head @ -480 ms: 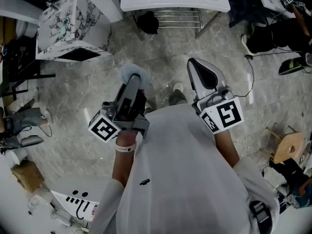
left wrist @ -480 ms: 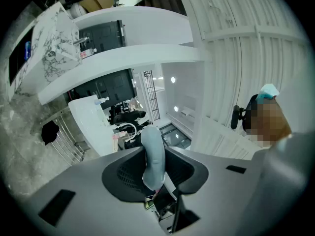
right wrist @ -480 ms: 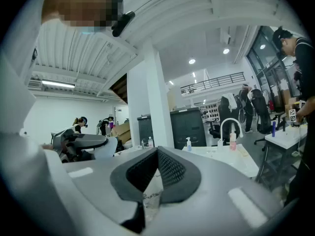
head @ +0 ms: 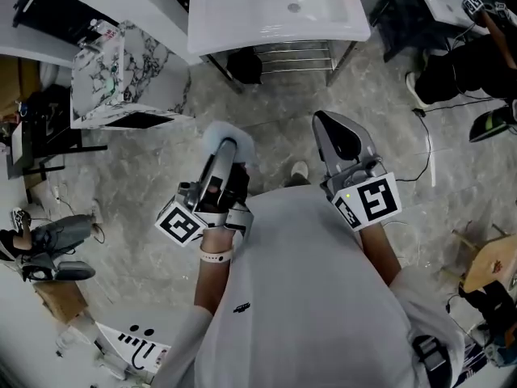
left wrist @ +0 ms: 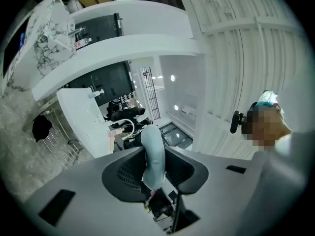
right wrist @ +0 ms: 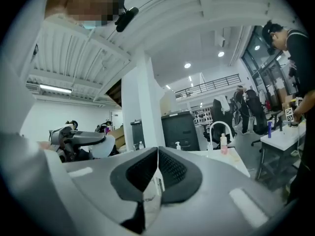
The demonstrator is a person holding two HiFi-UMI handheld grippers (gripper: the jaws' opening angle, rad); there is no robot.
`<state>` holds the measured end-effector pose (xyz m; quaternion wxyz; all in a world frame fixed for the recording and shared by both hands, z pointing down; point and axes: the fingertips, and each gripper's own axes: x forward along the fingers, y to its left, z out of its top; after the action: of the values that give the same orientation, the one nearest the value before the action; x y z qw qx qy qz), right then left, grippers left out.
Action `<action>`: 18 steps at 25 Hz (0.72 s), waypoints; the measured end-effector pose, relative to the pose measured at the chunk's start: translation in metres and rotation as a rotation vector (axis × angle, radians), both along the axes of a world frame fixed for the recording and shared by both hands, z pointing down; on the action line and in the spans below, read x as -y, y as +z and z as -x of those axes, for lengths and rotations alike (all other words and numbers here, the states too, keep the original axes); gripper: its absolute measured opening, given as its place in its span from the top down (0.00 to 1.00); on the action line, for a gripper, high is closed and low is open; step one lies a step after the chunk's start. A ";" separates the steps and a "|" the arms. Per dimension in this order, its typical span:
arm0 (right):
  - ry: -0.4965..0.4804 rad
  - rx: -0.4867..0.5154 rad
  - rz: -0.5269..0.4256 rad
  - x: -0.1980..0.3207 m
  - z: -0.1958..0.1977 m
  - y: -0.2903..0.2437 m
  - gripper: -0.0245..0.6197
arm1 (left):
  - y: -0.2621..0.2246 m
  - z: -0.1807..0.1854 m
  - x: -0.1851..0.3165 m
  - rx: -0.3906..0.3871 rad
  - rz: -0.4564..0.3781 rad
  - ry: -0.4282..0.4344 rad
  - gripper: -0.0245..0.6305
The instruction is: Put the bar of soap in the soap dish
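Holding both grippers forward, roughly level, above the grey floor (head: 145, 176), short of the white sink (head: 242, 23). Clamping the pale blue bar of soap (left wrist: 152, 151) between the pads of the left gripper (head: 222, 145), far end standing out past the fingertips. Pressing the pads of the right gripper (right wrist: 157, 171) together on nothing.

Nothing can be read anywhere. The left gripper's (head: 225, 144) cube (head: 179, 223) at eight o'clock and the right gripper's (head: 325, 123) cube (head: 370, 201) at three o'clock carry only black-and-white squares (patterns, not letters). The shirt (head: 323, 281) logo (head: 240, 303) at six o'clock is too small to read.
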<state>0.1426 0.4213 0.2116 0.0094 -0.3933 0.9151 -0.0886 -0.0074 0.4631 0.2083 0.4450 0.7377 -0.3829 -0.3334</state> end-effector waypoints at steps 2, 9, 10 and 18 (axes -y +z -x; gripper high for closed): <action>-0.020 0.024 0.009 0.007 -0.011 0.000 0.94 | 0.000 -0.010 0.008 0.019 0.014 0.000 0.78; -0.043 0.003 -0.013 0.013 -0.052 0.010 0.96 | -0.002 -0.041 0.023 0.048 0.044 0.014 0.78; -0.034 -0.008 -0.009 0.015 -0.057 0.013 0.96 | 0.000 -0.044 0.025 0.046 0.055 0.015 0.78; -0.018 -0.023 0.034 0.024 -0.072 0.036 0.96 | 0.019 -0.047 0.045 0.010 0.098 0.028 0.78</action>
<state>0.2150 0.3969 0.2471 -0.0085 -0.3861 0.9170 -0.0996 0.0399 0.4184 0.2269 0.4834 0.7219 -0.3909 -0.3041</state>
